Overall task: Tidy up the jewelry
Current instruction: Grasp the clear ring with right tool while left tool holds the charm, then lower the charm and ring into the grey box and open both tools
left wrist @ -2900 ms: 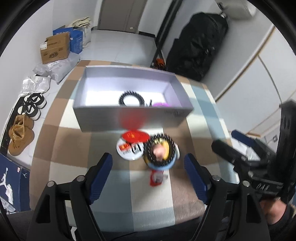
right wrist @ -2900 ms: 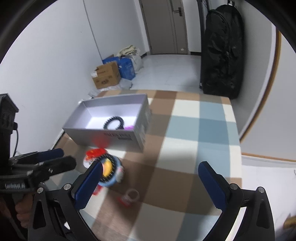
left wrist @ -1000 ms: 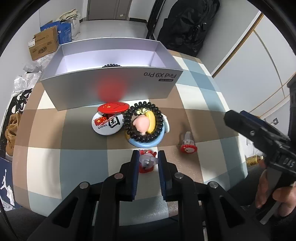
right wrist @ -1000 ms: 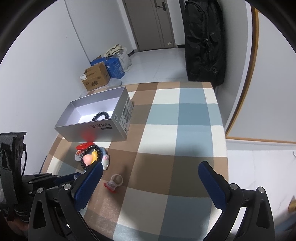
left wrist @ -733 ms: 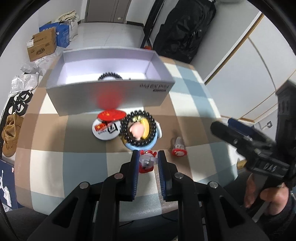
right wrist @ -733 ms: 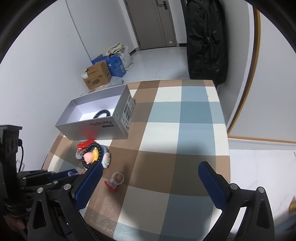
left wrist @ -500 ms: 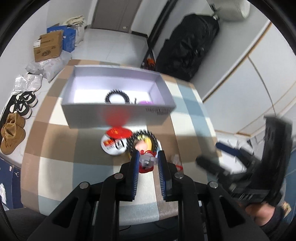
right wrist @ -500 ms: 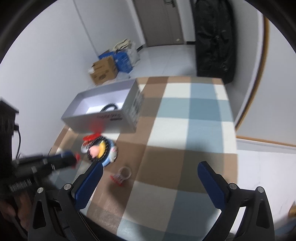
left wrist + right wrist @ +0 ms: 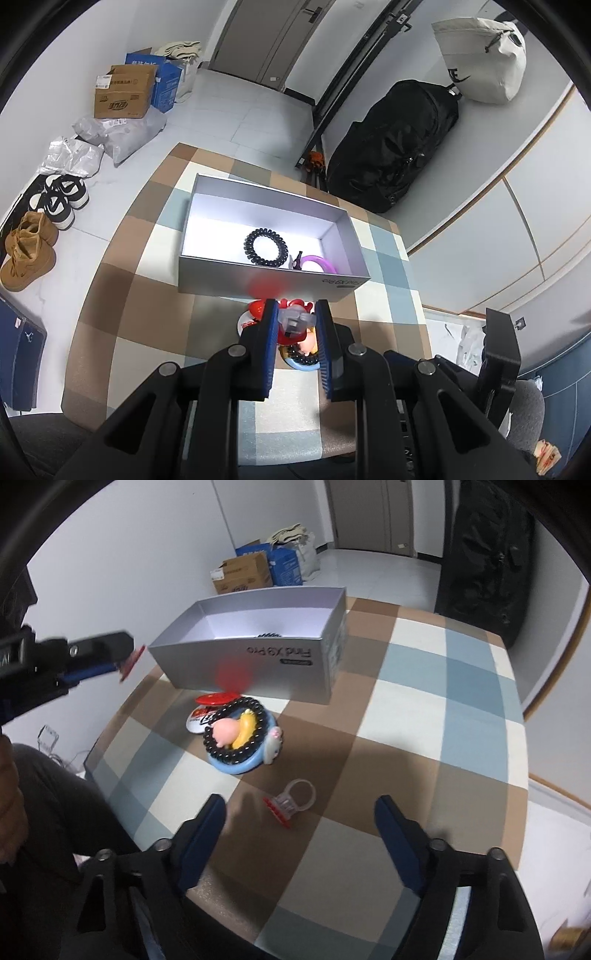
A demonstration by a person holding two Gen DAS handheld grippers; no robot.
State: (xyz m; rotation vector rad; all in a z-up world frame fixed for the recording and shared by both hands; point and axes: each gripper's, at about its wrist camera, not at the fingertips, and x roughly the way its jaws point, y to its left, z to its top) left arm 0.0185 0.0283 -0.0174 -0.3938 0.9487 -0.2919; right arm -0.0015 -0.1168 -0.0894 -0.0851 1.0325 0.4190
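Left gripper point(image 9: 294, 322): jaws narrow, clamped on a toy ring point(image 9: 293, 320) with a clear band and red top, held above the desk point(image 9: 122, 295), just short of the box point(image 9: 273, 284) near wall. From the right wrist view the red top is seen poking from the jaw tips, level with the box rim or slightly above it.

Box contents noted: black coil band point(image 9: 266, 246) and a purple ring point(image 9: 317, 264), both toward the near wall.

Right gripper point(image 9: 299, 816): jaws wide, nothing held, poised over a second ring point(image 9: 293, 800) lying on its side on the desk. Just beyond it a blue dish point(image 9: 242, 766) carries a bead bracelet point(image 9: 236, 731) and small charms; badges point(image 9: 207, 707) lie beside it, close under the box wall.

Step in hand, as judged: the held ring is to be carried over the near wall and dropped inside.

Advice for doing it well:
- Height is to be kept above the rim until the tips are past the wall; the light box could be shoved by a low approach.
- Release is best made low over bare floor, clear of the coil band, so the ring does not bounce.
- The grip seems to be on the band only; tilt should be avoided, or the ring may slip.
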